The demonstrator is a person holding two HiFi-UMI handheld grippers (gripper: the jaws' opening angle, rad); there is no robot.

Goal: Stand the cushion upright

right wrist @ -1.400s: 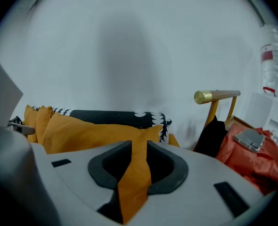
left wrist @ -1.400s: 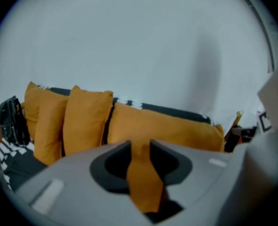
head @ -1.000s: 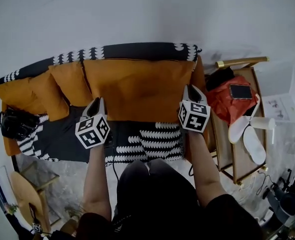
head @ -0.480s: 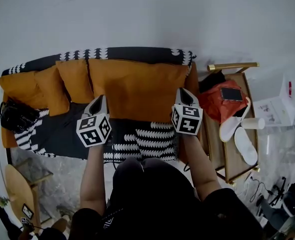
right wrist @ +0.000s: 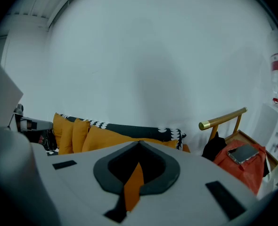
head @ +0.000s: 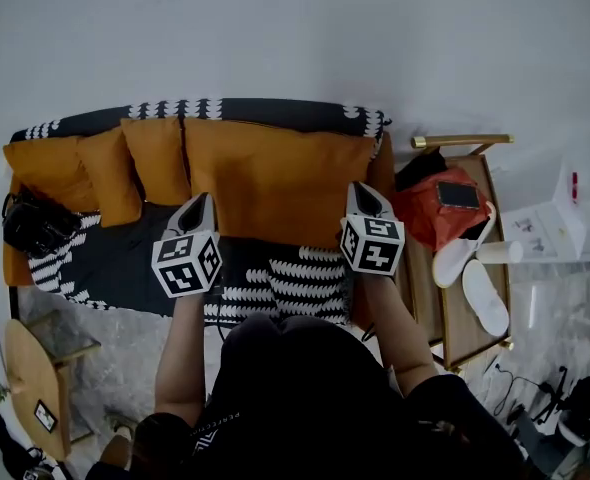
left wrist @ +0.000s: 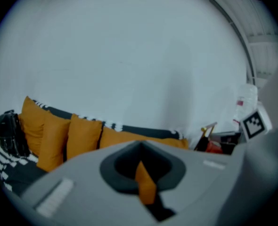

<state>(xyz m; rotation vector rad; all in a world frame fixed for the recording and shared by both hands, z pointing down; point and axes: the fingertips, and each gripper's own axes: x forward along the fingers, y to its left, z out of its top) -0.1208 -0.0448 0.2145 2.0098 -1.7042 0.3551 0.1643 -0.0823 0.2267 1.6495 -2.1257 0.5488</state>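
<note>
A big orange cushion (head: 280, 178) leans against the back of the black-and-white patterned sofa (head: 285, 278). My left gripper (head: 199, 206) is shut on the cushion's lower left edge. My right gripper (head: 361, 192) is shut on its lower right edge. In the left gripper view a strip of orange cushion fabric (left wrist: 145, 182) is pinched between the closed jaws of the left gripper (left wrist: 141, 160). The right gripper view shows the same: orange fabric (right wrist: 132, 185) is clamped in the right gripper (right wrist: 139, 157). The grippers hide both held corners in the head view.
Smaller orange cushions (head: 155, 156) (head: 50, 168) stand along the sofa's left end, beside a black camera bag (head: 33, 226). To the right stands a wooden side table (head: 470, 313) holding a red cloth (head: 437, 213), a phone (head: 457, 194) and white slippers (head: 485, 293). A white wall rises behind.
Both grippers have closed on the cushion's lower edge and risen with it. The cushion's front edge has come up nearer the backrest.
</note>
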